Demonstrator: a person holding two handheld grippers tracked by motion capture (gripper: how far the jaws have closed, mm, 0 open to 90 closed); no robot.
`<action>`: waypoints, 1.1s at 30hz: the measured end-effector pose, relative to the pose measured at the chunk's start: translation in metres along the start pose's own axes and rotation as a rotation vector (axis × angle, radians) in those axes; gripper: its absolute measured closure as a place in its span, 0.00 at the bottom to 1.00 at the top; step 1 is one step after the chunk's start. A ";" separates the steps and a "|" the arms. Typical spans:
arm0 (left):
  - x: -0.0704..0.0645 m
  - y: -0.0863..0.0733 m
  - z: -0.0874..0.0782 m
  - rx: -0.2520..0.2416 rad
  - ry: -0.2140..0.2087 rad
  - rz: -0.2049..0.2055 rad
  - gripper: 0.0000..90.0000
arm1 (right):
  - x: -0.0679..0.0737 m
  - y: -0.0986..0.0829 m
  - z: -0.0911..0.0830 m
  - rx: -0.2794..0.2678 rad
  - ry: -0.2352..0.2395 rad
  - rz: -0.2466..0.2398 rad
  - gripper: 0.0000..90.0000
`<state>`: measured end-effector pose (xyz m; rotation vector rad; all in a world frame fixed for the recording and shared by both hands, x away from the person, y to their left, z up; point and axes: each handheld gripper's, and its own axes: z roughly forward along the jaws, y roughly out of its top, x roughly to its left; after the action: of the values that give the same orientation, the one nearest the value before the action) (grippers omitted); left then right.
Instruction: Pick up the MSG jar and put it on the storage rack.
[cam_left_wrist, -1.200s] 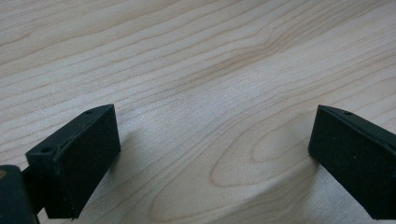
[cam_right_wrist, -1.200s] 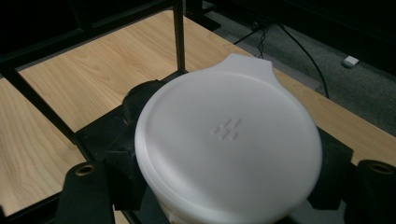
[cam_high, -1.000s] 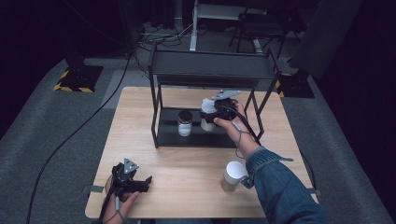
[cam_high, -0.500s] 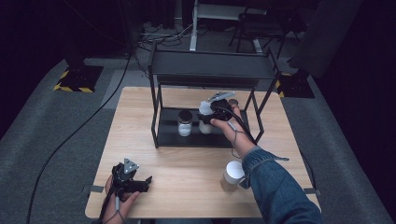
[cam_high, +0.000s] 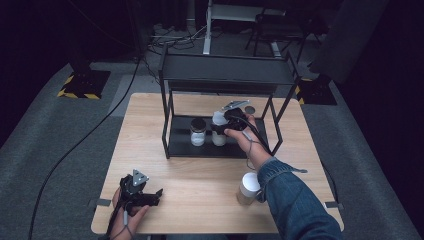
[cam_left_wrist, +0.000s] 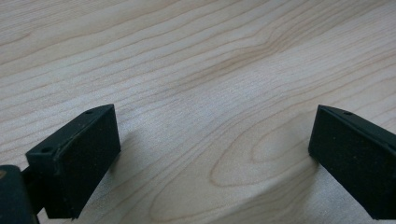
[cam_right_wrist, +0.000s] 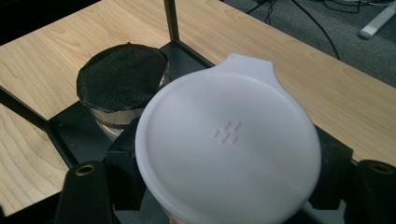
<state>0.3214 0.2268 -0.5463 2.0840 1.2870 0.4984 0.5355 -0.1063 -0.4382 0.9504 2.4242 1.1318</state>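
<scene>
White-lidded container (cam_right_wrist: 229, 144) sits on the lower shelf (cam_high: 180, 145) of the black rack (cam_high: 227, 75), clamped between the right tool's (cam_high: 222, 127) jaws, just beside the black-lidded jar (cam_right_wrist: 121, 84). A sideways nudge could knock that jar, or a lift could strike the rack's upper shelf. Left tool (cam_high: 142, 196) rests open on the bench (cam_high: 200, 200).
</scene>
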 end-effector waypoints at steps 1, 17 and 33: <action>0.000 0.000 0.000 -0.001 0.000 0.000 0.02 | 0.000 0.000 0.000 0.002 -0.001 -0.002 0.34; 0.000 0.000 0.000 0.000 0.000 0.000 0.02 | 0.002 -0.005 0.002 0.004 0.003 -0.005 0.34; 0.000 0.000 0.000 -0.003 0.001 -0.003 0.02 | 0.001 -0.009 -0.012 -0.008 0.014 0.036 0.17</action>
<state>0.3216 0.2266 -0.5465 2.0796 1.2893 0.4997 0.5248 -0.1162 -0.4375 0.9902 2.4210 1.1629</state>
